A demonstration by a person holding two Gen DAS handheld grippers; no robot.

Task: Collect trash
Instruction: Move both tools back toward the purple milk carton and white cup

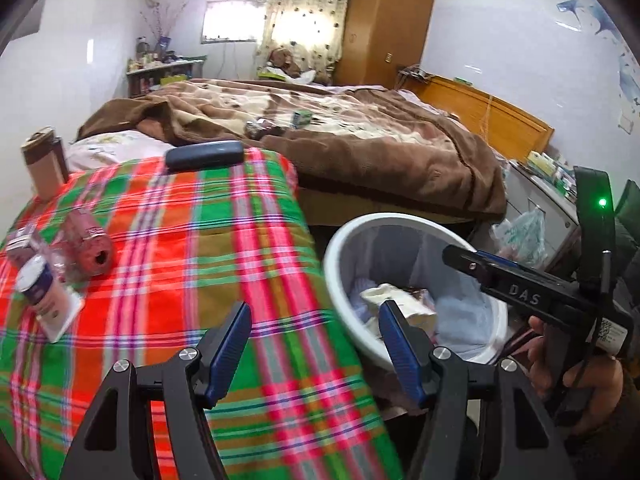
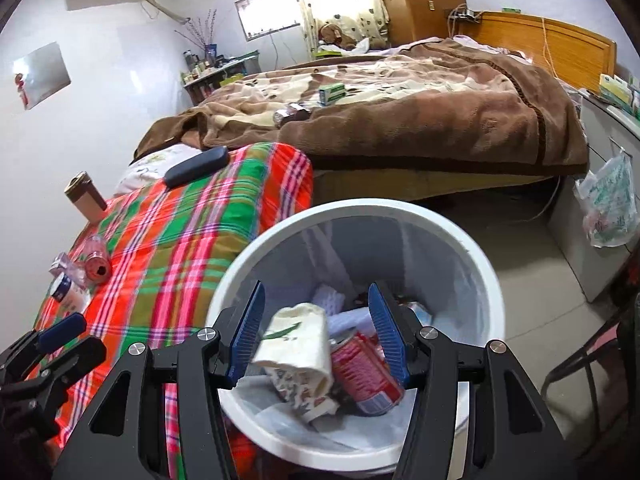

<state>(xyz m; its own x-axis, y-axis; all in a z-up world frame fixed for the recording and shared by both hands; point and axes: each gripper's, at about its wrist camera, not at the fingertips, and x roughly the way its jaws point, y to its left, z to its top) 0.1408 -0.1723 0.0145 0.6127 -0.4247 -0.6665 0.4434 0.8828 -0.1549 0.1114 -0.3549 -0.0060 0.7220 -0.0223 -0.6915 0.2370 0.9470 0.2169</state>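
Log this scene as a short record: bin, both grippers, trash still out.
bin: white bin, lined, beside the plaid cover
in bin: red can, crumpled paper
left gripper: open, empty, over the cover's edge
right gripper: open, empty, above the bin
still out: pink can, tube on the cover

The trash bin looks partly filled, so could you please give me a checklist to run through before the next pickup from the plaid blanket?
1. Right gripper empty, fingers apart over the trash bin: ok.
2. Left gripper open and empty: ok.
3. Bin has room above the carton and red can: ok.
4. Trash left on the plaid blanket: pink can, white tube: not ok.
5. Items on the brown blanket are trash: cannot tell.
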